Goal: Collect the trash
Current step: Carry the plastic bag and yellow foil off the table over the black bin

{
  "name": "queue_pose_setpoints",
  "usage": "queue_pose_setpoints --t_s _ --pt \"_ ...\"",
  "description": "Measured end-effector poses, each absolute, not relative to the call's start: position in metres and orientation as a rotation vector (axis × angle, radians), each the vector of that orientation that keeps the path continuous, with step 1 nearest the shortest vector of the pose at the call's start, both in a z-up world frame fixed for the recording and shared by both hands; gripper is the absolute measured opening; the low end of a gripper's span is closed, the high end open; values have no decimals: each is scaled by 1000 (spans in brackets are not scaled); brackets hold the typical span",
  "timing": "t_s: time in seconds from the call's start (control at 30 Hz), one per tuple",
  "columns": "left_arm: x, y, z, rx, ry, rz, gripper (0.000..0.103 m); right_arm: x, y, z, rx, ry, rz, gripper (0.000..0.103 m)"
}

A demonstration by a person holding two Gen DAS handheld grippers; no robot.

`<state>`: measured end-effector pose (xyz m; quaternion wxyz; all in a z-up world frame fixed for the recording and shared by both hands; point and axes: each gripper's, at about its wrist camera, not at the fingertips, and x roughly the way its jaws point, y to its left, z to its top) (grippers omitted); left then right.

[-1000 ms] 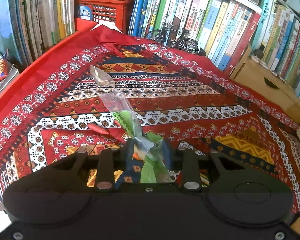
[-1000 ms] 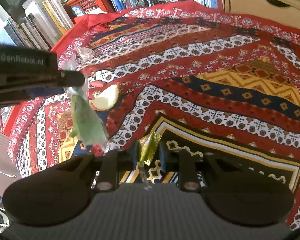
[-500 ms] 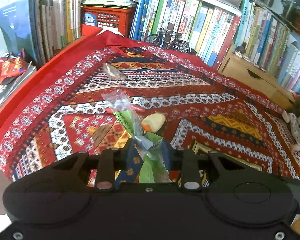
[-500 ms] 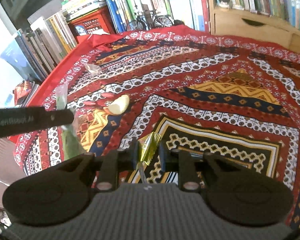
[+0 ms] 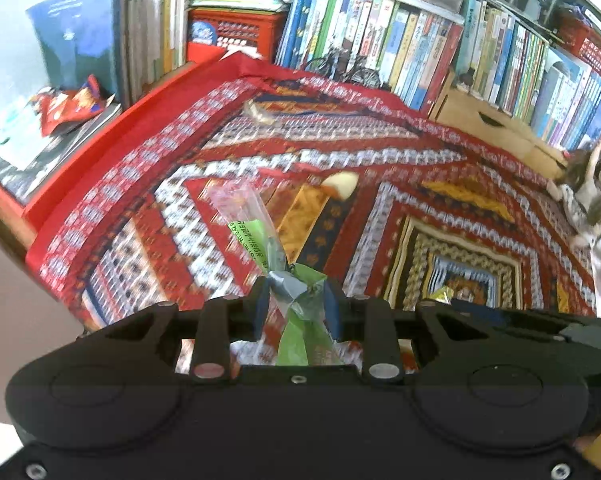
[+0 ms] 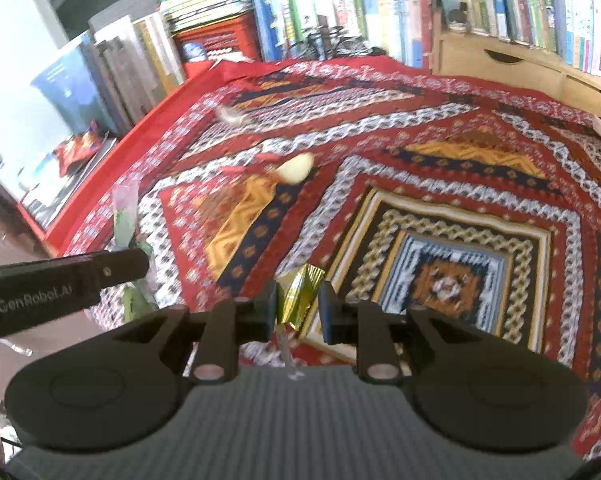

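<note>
Two pieces of trash are already picked up, one in each gripper.

From the left wrist, the left gripper point(image 5: 296, 300) sits at the bottom centre of the frame. Its jaws are nearly together and pinch the crumpled neck of a clear and green plastic bag point(image 5: 256, 236), so that the loose end sticks up over the patterned cloth point(image 5: 400, 208). More trash still lies on the cloth: an apple piece point(image 5: 342, 185) with red peel strips point(image 5: 284, 172) near the middle, and a clear wrapper point(image 5: 258, 114) higher up, near the books point(image 5: 380, 40).

From the right wrist, the right gripper point(image 6: 298, 304) at the bottom centre is closed narrowly on a gold foil wrapper point(image 6: 300, 290), gripped at its middle, probably so it cannot slip. The left gripper enters from the left edge with the bag hanging below it.
</note>
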<state>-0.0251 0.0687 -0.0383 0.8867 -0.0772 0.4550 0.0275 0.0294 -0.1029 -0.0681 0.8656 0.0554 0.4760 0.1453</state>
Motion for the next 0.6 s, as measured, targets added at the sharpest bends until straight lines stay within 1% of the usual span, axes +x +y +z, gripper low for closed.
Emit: queue_pose_setpoints --t_s 0.33,0.6 --pt "-101 112 -60 -182 1005 105 27 -29 -58 -77 71 1038 373 26" --pt "-155 148 -96 -228 1088 133 27 -70 -29 -99 54 1101 427 26"
